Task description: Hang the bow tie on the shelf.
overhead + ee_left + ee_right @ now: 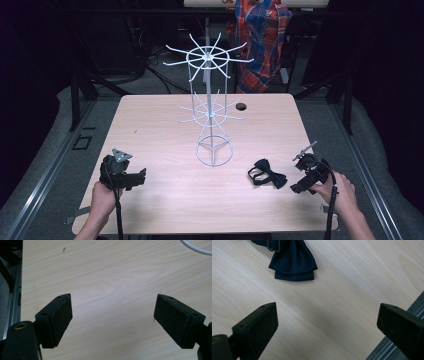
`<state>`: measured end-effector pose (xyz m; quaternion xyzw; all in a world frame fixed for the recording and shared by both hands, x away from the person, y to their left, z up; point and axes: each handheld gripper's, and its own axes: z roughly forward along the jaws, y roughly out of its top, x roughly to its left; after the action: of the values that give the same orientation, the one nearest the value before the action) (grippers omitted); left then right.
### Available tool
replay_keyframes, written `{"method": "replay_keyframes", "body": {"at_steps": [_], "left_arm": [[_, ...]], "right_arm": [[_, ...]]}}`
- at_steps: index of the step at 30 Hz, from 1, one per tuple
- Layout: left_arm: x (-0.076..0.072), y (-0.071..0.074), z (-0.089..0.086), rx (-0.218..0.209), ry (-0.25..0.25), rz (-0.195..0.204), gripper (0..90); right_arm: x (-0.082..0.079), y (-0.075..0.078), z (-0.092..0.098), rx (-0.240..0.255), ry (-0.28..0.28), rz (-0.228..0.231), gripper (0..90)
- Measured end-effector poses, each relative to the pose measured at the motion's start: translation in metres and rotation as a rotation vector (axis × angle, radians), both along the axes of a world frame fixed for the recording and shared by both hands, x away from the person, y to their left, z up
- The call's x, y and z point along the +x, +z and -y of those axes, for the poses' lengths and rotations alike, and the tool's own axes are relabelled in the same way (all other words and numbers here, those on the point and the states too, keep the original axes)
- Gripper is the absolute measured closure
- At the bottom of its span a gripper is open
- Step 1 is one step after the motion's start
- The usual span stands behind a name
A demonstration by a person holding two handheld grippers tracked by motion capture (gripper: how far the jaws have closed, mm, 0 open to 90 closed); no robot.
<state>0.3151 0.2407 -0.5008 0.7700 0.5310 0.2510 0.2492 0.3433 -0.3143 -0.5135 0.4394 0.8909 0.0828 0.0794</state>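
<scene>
A dark navy bow tie (267, 173) lies flat on the wooden table (150, 135), right of a white wire display stand (210, 100). My right gripper (300, 186) rests just right of the bow tie near the table's right front corner, jaws wide open and empty. In the right gripper view the bow tie (293, 261) lies ahead of the open gripper (327, 322), apart from it. My left gripper (137, 176) sits at the front left, open over bare wood; the left gripper view shows the gripper (112, 315) with nothing between its pads.
The wire stand has two tiers of hooked arms and a round base ring (197, 246). A cable hole (241, 106) lies behind it. A plaid cloth (262, 40) hangs beyond the table's far edge. The table's right edge (402, 310) runs close beside my right gripper.
</scene>
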Motion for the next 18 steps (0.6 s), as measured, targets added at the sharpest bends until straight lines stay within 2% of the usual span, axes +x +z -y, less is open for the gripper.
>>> {"method": "replay_keyframes", "body": {"at_steps": [3, 5, 8, 9, 10, 11, 13, 16, 18], "left_arm": [[0.0000, 0.0000, 0.0001, 0.000, -0.001, 0.000, 15.5], [0.0000, 0.0000, 0.0001, 0.000, -0.001, 0.000, 15.5], [-0.0002, -0.0001, -0.0001, 0.000, -0.001, -0.001, 15.5], [-0.0002, 0.0000, -0.0003, 0.000, -0.001, -0.001, 15.5], [-0.0002, 0.0000, -0.0005, 0.002, -0.002, -0.001, 15.5], [-0.0001, 0.0000, -0.0005, 0.001, -0.001, 0.000, 15.6], [0.0000, 0.0000, 0.0001, -0.001, 0.000, 0.000, 15.5], [-0.0001, -0.0003, 0.0008, 0.000, -0.003, 0.002, 15.5], [-0.0001, -0.0001, 0.0005, 0.001, -0.004, -0.002, 15.5]], "right_arm": [[0.0001, -0.0001, -0.0001, 0.002, 0.001, 0.002, 3.1], [-0.0005, -0.0008, -0.0007, 0.025, -0.005, 0.014, 2.8], [0.0005, 0.0019, -0.0009, 0.004, 0.011, 0.006, 2.7], [-0.0009, -0.0005, -0.0023, 0.038, -0.012, 0.030, 2.7], [-0.0001, 0.0022, -0.0031, 0.010, -0.002, 0.025, 2.7], [-0.0007, 0.0005, -0.0040, 0.041, -0.011, 0.034, 2.7], [-0.0007, 0.0005, -0.0043, 0.043, -0.010, 0.039, 2.7], [0.0009, 0.0030, -0.0048, 0.020, 0.013, 0.030, 2.7], [0.0007, 0.0023, -0.0059, 0.036, 0.009, 0.030, 2.7]]}}
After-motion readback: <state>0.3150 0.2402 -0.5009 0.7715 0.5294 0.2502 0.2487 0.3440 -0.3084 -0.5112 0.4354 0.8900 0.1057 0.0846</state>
